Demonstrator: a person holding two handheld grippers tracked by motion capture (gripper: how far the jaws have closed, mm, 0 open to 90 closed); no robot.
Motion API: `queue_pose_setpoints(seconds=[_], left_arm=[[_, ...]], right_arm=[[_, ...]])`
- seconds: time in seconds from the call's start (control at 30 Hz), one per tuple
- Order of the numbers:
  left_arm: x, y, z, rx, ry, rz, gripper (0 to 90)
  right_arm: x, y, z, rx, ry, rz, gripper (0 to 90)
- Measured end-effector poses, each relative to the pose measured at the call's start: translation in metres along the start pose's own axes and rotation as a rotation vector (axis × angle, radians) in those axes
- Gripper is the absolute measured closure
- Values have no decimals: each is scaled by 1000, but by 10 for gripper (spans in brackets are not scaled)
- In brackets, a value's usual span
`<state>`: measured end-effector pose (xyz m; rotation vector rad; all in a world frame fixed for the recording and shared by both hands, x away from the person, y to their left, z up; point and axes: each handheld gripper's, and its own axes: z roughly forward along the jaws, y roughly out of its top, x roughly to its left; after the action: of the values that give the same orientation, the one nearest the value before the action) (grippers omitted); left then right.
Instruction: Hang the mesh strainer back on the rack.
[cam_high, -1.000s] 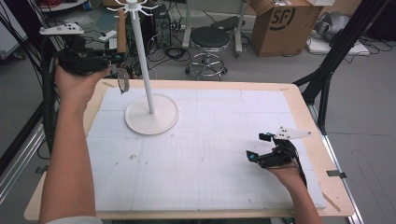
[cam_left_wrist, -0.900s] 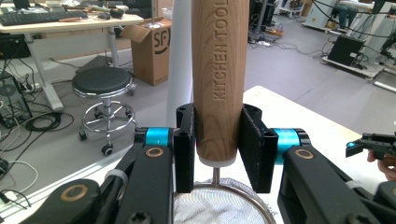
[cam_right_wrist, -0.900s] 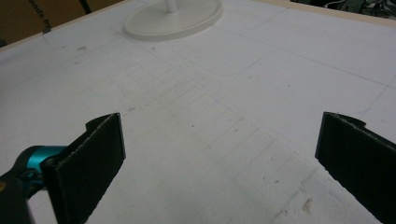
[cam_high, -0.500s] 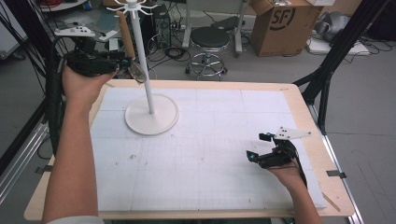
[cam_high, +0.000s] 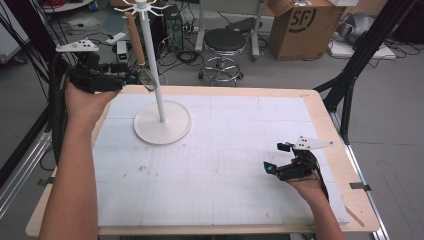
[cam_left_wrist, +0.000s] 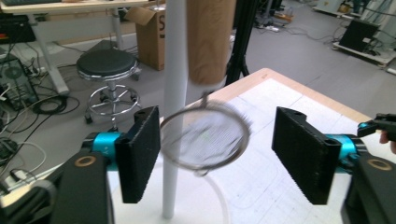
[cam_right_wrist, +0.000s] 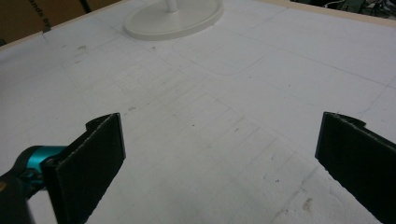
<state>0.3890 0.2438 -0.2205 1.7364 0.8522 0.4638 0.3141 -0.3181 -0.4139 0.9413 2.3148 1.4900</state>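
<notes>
Left gripper (cam_left_wrist: 215, 154) fingers just opened, strainer (cam_left_wrist: 204, 136) released, hanging on stand (cam_high: 161, 120).

**The room around my table**

I am working at a wooden table (cam_high: 320, 107) with a white gridded mat (cam_high: 225, 150) lying over it. Beyond my left gripper a black round stool (cam_high: 226, 42) is standing on the grey floor (cam_high: 390, 125), with a cardboard box (cam_high: 300, 25) sitting past it. Cables (cam_high: 187, 55) are trailing across the floor, and a black tripod leg (cam_high: 360, 60) is slanting down beyond my right gripper.
</notes>
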Motion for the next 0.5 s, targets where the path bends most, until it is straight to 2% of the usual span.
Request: queue_pose_setpoints(seconds=[0.03, 0.23, 0.33, 0.4, 0.5], left_arm=[[-1, -2, -2, -14, 4, -16, 294], [-5, -11, -10, -27, -11, -23, 251], [-10, -16, -11, -19, -36, -6, 220], [-14, -19, -12, -16, -22, -1, 194], [-20, -25, -14, -17, -25, 7, 166]], right_arm=[[0, 0, 0, 0, 0, 5, 6], [0, 0, -2, -11, -4, 6, 6], [1, 0, -3, -12, -4, 4, 6], [1, 0, -3, -10, -2, 5, 6], [1, 0, -3, -9, -3, 7, 6]])
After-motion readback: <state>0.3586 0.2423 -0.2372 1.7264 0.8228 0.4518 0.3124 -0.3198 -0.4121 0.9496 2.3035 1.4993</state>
